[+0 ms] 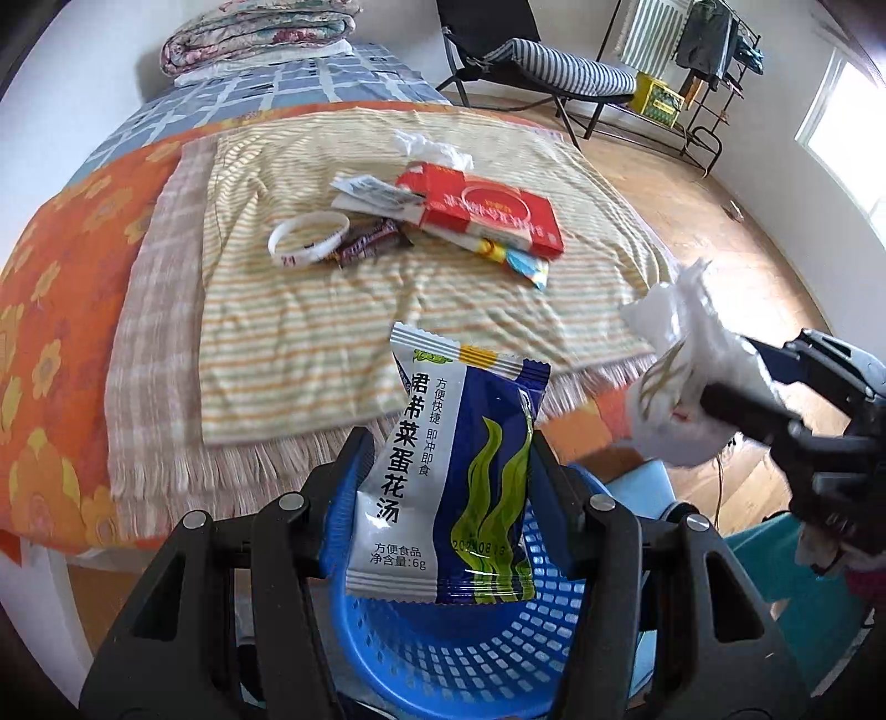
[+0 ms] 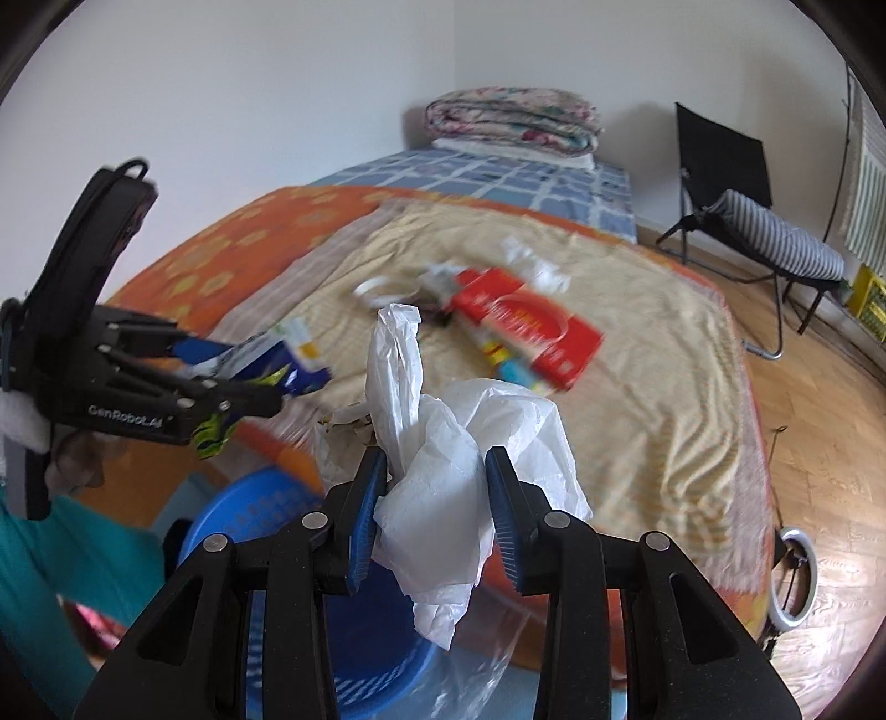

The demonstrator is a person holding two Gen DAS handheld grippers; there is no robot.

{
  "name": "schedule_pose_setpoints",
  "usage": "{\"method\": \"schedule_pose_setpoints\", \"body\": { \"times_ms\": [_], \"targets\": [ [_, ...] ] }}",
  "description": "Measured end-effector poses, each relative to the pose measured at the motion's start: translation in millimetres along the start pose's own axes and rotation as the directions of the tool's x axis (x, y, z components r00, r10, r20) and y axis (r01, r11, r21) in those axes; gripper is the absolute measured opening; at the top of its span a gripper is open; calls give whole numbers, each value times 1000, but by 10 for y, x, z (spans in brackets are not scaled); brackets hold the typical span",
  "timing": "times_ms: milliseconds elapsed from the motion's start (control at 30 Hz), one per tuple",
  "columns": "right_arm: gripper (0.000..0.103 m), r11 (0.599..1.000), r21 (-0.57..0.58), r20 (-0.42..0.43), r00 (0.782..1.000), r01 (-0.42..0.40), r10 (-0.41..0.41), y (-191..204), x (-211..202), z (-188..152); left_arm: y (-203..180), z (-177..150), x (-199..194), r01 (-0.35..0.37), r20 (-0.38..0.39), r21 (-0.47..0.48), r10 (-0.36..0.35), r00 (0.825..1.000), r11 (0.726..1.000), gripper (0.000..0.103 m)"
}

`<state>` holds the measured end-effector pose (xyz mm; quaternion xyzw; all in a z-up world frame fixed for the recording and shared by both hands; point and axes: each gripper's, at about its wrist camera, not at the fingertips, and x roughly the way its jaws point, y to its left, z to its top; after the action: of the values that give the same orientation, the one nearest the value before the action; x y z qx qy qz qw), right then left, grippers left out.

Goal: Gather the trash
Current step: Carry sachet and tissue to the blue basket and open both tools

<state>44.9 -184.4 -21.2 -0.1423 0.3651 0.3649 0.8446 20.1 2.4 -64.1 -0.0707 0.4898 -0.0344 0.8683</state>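
Note:
My left gripper is shut on a blue and white soup packet, held over the blue mesh basket. My right gripper is shut on crumpled white tissue and plastic, just above the basket. In the left wrist view the right gripper holds that white wad at the right. In the right wrist view the left gripper holds the packet at the left. More litter lies on the bed: a red box, paper wrappers, a brown candy wrapper and a tissue.
A white wristband lies next to the wrappers on the striped yellow towel. Folded quilts sit at the bed's head. A folding chair and clothes rack stand on the wooden floor. A ring light lies beside the bed.

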Motion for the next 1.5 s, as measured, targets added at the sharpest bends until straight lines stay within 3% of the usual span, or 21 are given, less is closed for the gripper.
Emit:
{"method": "schedule_pose_setpoints", "body": {
  "times_ms": [267, 633, 1067, 1200, 1500],
  "targets": [
    [35, 997, -27, -74, 994, -77, 75, 293, 75, -299, 42, -307, 72, -10, -37, -17, 9, 999, 1000, 56],
    [37, 986, -58, -199, 970, -156, 142, 605, 327, -637, 46, -618, 216, -9, -100, -15, 7, 995, 1000, 56],
    [43, 984, -59, -220, 964, -169, 152, 648, 382, -669, 14, -670, 288, -3, -122, -5, 3, 993, 1000, 58],
    [52, 985, -54, -217, 965, -163, 148, 635, 376, -663, 28, -663, 299, 0, -125, -10, -1, 992, 1000, 58],
    [59, 989, -38, -217, 968, -140, 129, 585, 366, -642, 2, -651, 287, 2, -120, -4, -2, 993, 1000, 59]
  ]
}}
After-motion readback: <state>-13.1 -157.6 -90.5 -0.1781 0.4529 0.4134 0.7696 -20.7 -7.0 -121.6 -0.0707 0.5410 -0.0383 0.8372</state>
